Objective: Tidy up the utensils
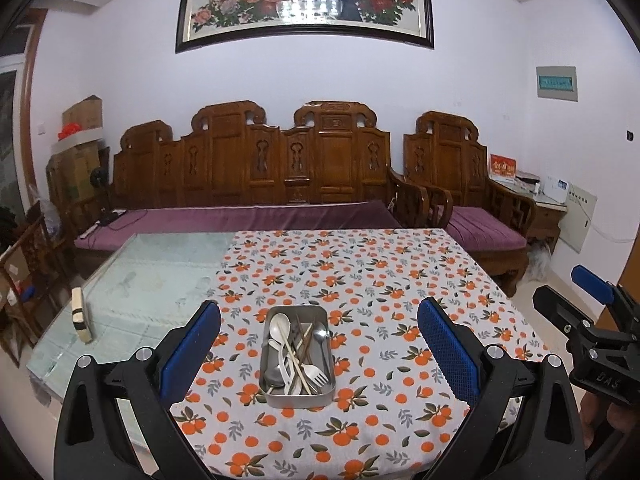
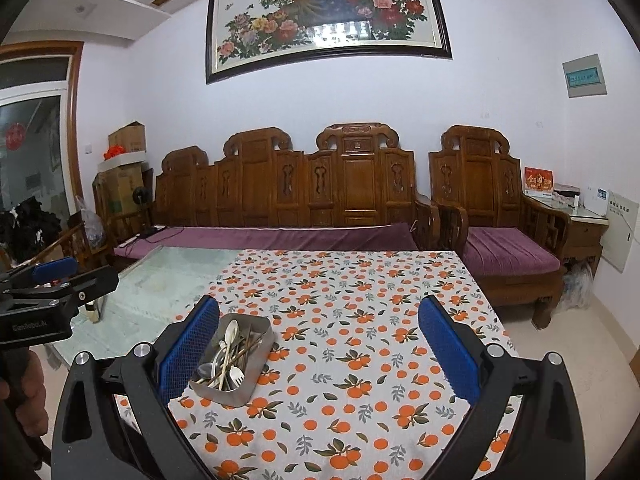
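On the worktop [image 1: 168, 276], whose left part is bare glass and whose right part wears an orange-print tablecloth [image 1: 400, 280], the utensils lie heaped in one metal tray [image 1: 297, 394] on the cloth's near left part. Nothing lies loose on the cloth that I can see. That fits two stages: utensils gathered into the tray as the finished result, or a mixed pile waiting to be sorted out; the pictures do not settle which.

Left in the tray lie a white plastic spoon [image 1: 277, 330] and a dark metal spoon bowl low at the near left corner. Across the middle run pale and brown chopsticks [image 1: 301, 354], crossed at angles. Right of them are a white plastic fork [image 1: 315, 374] and a small steel spoon [image 1: 320, 336].

The left claw [image 1: 319, 354] stands wide apart, holding nothing, framing the tray. The right claw [image 2: 319, 354] is likewise spread wide and holds nothing, the tray just beside its left finger.
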`<state>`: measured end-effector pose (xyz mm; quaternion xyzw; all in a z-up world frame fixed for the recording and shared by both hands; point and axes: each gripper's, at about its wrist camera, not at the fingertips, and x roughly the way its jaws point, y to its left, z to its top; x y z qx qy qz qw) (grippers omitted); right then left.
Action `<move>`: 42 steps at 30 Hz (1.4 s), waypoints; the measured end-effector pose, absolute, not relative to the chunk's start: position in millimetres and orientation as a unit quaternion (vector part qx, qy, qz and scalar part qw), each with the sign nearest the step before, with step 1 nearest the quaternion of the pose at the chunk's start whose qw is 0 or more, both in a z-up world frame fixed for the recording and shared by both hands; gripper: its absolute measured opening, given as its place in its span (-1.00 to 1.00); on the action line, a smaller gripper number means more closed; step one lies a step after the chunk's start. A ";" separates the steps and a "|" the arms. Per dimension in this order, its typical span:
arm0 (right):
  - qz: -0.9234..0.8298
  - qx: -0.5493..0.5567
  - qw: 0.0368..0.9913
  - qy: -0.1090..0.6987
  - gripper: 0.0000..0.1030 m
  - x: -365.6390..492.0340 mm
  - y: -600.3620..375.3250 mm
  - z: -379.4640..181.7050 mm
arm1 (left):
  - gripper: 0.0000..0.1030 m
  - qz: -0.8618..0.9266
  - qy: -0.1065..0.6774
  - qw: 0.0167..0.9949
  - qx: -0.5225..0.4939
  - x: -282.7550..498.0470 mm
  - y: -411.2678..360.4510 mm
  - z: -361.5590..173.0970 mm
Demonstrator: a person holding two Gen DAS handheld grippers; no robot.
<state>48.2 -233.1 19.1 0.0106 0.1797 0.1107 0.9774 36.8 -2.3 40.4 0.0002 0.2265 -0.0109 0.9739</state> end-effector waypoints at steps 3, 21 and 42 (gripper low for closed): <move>0.111 0.010 0.978 0.179 0.95 47.9 -233.5 19.3 | 0.85 -0.012 0.227 0.974 -0.002 35.8 -1.8 40.3; 0.111 0.010 0.977 0.180 0.95 46.3 -234.1 20.2 | 0.85 -0.012 0.228 0.974 0.000 35.2 -2.9 38.0; 0.110 0.010 0.977 0.181 0.95 45.9 -232.7 20.6 | 0.85 -0.011 0.227 0.974 0.001 34.2 -3.2 38.2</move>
